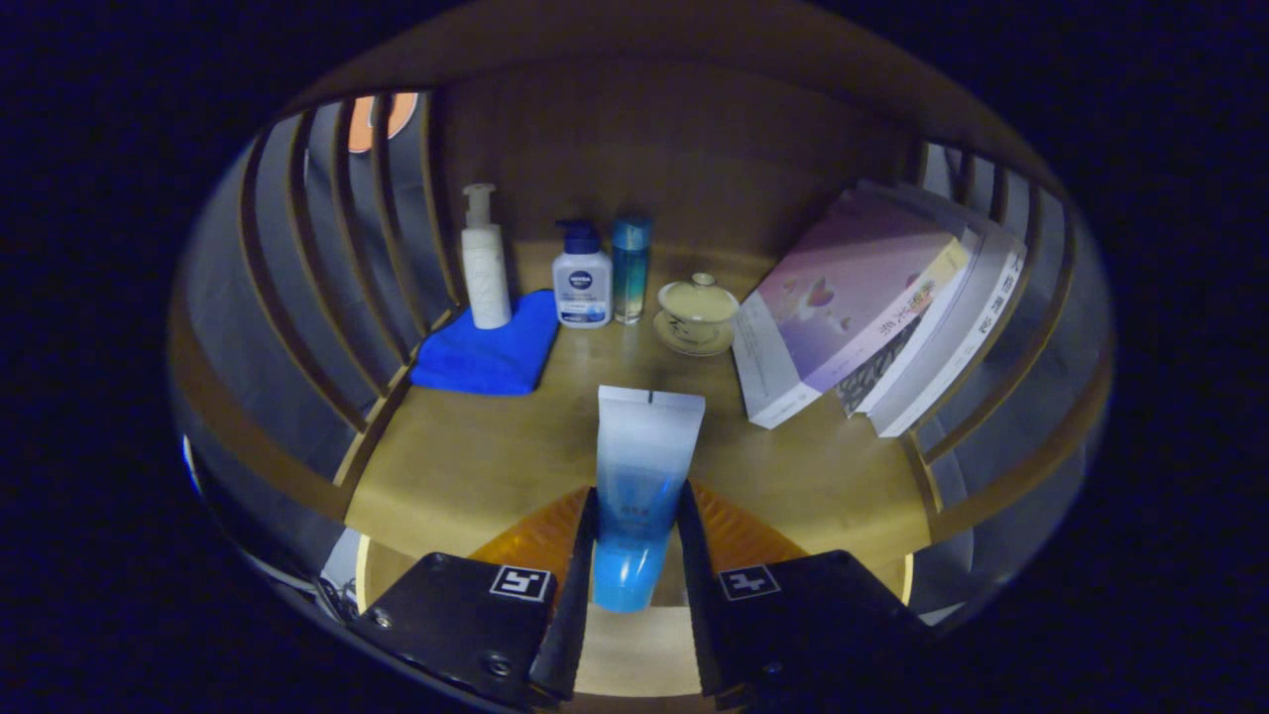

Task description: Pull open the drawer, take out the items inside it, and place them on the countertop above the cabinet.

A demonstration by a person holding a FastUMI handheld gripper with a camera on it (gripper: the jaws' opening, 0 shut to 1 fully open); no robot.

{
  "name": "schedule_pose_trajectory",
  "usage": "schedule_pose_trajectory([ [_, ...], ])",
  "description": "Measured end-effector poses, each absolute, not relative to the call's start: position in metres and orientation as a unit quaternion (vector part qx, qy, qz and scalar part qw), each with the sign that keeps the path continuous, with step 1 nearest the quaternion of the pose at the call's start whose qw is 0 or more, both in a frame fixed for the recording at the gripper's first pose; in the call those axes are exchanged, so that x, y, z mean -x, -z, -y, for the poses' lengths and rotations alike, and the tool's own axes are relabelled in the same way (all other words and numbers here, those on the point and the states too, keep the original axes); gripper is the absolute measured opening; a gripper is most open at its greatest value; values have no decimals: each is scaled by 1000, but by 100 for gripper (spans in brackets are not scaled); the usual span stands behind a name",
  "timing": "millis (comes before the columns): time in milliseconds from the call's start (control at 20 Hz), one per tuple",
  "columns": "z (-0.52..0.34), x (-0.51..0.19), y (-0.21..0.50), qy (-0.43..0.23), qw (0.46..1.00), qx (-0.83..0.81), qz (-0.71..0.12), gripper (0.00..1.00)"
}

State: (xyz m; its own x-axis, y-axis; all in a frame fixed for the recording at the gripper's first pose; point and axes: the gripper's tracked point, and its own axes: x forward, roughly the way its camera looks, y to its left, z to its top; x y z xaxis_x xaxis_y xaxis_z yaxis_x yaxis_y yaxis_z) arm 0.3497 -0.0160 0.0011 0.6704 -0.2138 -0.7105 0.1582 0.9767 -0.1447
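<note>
A blue-and-white squeeze tube point(639, 476) stands cap down between my two fingers, and both fingers press on its lower part. My gripper point(634, 531) holds it over the front part of the wooden countertop point(476, 456). The tube's flat crimped end points toward the back panel. The drawer is hidden below the fingers.
Beyond the tube stand a white pump bottle point(485, 260) on a folded blue cloth point(491, 349), a blue-capped pump bottle point(581, 278), a slim teal bottle point(630, 268) and a lidded teacup on a saucer point(697, 312). Several books point(872, 307) lean at the right. Slatted wooden sides flank the counter.
</note>
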Motion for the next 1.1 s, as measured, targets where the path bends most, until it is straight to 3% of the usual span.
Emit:
schedule_pose_trajectory([
  [550,19,-370,32,100,913,71,-388,50],
  [700,19,-367,33,97,915,73,-384,55],
  [950,8,-340,13,80,924,52,-370,55],
  [1100,-6,-311,-5,53,932,52,-354,60],
])
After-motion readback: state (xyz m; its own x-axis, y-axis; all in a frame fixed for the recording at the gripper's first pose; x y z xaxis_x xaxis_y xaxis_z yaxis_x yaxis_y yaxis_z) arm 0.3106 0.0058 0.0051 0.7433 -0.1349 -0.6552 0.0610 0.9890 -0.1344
